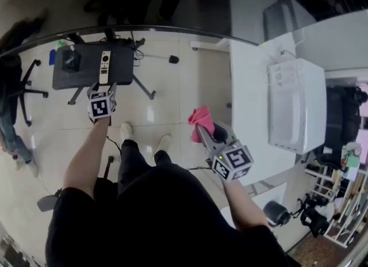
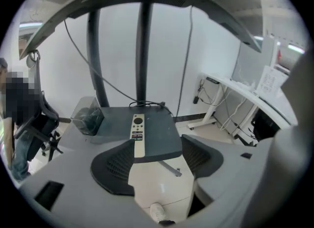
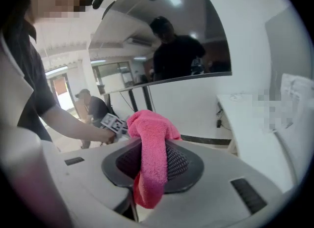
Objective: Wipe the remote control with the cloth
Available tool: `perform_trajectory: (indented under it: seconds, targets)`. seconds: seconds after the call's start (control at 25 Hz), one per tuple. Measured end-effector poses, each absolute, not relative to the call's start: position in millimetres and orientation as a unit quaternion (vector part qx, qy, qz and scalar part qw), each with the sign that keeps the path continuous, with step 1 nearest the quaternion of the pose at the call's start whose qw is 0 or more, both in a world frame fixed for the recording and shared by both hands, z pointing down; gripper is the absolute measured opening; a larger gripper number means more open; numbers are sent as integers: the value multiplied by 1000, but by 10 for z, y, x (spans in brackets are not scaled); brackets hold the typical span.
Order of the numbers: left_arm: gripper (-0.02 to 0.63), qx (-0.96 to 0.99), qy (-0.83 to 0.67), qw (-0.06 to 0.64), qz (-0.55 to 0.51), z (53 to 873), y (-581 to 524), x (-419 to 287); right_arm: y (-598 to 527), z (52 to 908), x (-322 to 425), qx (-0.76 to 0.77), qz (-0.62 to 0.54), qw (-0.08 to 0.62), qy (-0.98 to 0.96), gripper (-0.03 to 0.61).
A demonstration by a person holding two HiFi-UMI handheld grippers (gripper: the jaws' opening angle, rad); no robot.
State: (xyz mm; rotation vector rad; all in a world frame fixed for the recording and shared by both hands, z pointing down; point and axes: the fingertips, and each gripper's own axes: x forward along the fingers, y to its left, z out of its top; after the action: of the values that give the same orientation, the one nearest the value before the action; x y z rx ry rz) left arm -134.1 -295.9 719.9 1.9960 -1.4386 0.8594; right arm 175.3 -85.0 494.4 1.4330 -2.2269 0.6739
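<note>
A slim white remote control (image 1: 104, 66) lies on a small dark table (image 1: 122, 67); in the left gripper view the remote (image 2: 137, 133) lies lengthwise just beyond the jaws. My left gripper (image 1: 102, 88) hovers at the table's near edge, a little above it, open (image 2: 157, 160) with nothing between its pads. My right gripper (image 1: 206, 129) is off to the right above the floor, shut on a pink cloth (image 1: 200, 116). The cloth (image 3: 152, 146) bunches above the jaws and hangs down between the pads of that gripper (image 3: 153, 165).
A clear box with dark contents (image 2: 88, 118) stands on the small table's left part. A white desk (image 1: 247, 87) with a white appliance (image 1: 296, 105) runs along the right. An office chair (image 1: 23, 90) is at the far left. The person's shoes (image 1: 126, 130) are below.
</note>
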Motion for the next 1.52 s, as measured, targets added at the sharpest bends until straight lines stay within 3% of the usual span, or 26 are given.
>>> perform_trajectory:
  seconds: [0.36,0.56,0.68,0.96,1.16,1.52]
  targets:
    - [305,838,-435,223,244,6059,-1630,-357,-729,5905,3807,624,202,362,-662,95]
    - [304,839,-449,217,218,5718,-1273,-291,-512,6520,4543,627,242,436,-598,97]
    - [304,828,-471,222,209,5666,-1154,-374,-485,6699,4729,628,258,446,-583,98]
    - [304,811,-506,209,209,5578,-1086,-561,-504,6868,4811,619,280,448,-581,121]
    - [304,832,-485,187,193,5410,-1171,-467,-373,6510,4901,663,259,418,-564,230]
    - [304,873,-442,133,157,4795,-1352,-668,-1108,4899,2835,630,91,270,-722,235]
